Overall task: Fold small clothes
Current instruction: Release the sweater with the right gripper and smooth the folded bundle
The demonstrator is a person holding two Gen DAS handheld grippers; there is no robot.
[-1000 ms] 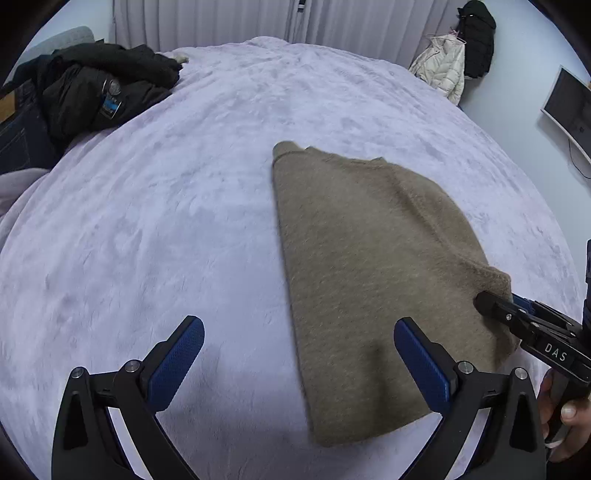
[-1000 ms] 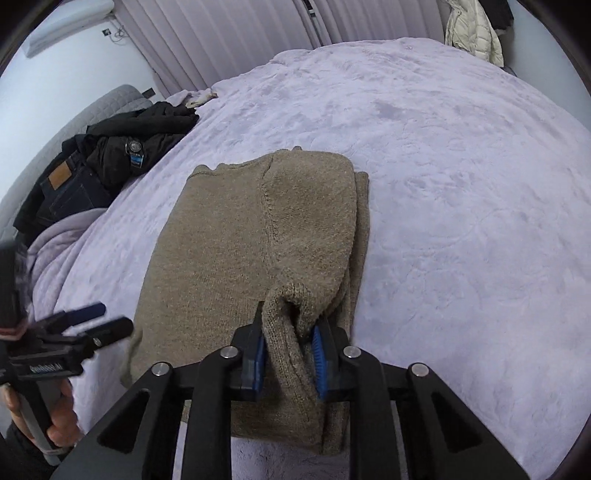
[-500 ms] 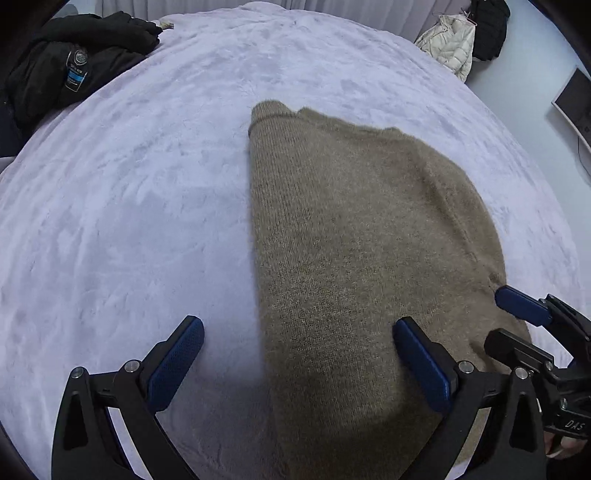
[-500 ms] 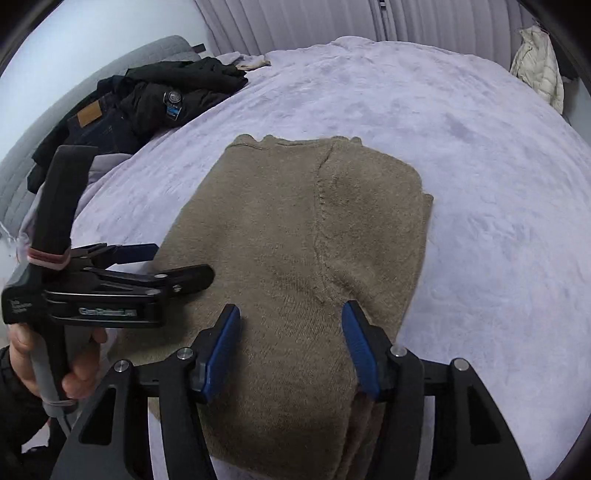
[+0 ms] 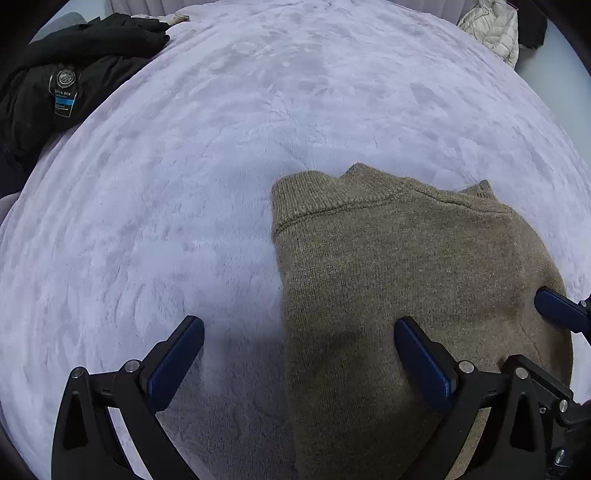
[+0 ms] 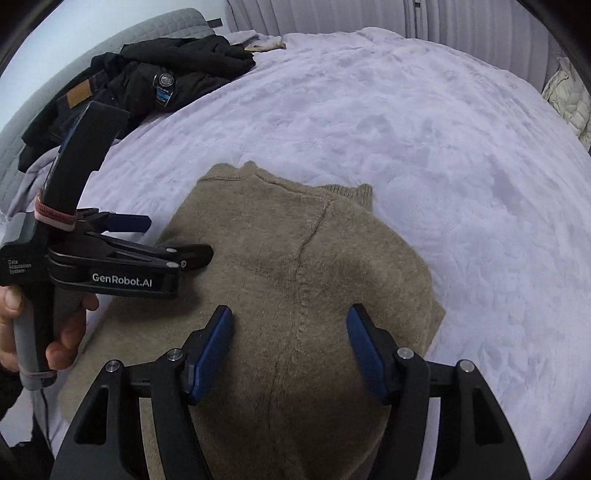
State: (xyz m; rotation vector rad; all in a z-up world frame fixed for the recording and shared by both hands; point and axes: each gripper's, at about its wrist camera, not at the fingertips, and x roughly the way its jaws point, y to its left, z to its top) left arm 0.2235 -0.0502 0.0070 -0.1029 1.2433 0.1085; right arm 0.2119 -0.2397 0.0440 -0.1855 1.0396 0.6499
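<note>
An olive-brown knitted sweater [image 5: 406,266] lies folded flat on the lilac plush bedspread [image 5: 184,203], its collar end pointing away from me. My left gripper [image 5: 299,354] hovers open across the sweater's left edge, one finger over the bedspread, the other over the knit. In the right wrist view the sweater [image 6: 295,258] fills the middle, and my right gripper [image 6: 291,347] hangs just above its near part. Its jaws are opening, the pads clear of the knit below. The left gripper [image 6: 173,238], held in a hand [image 6: 55,332], reaches in from the left.
A black jacket [image 5: 74,74] and jeans [image 6: 77,96] are heaped at the bed's far left by a grey quilted headboard [image 6: 147,29]. A white puffer jacket [image 5: 491,26] hangs at the far right. Curtains close the back.
My right gripper has let go of the bunched sweater fold and opened above the flat knit. Both grippers have moved in and lower over the sweater; the left one now straddles its left edge.
</note>
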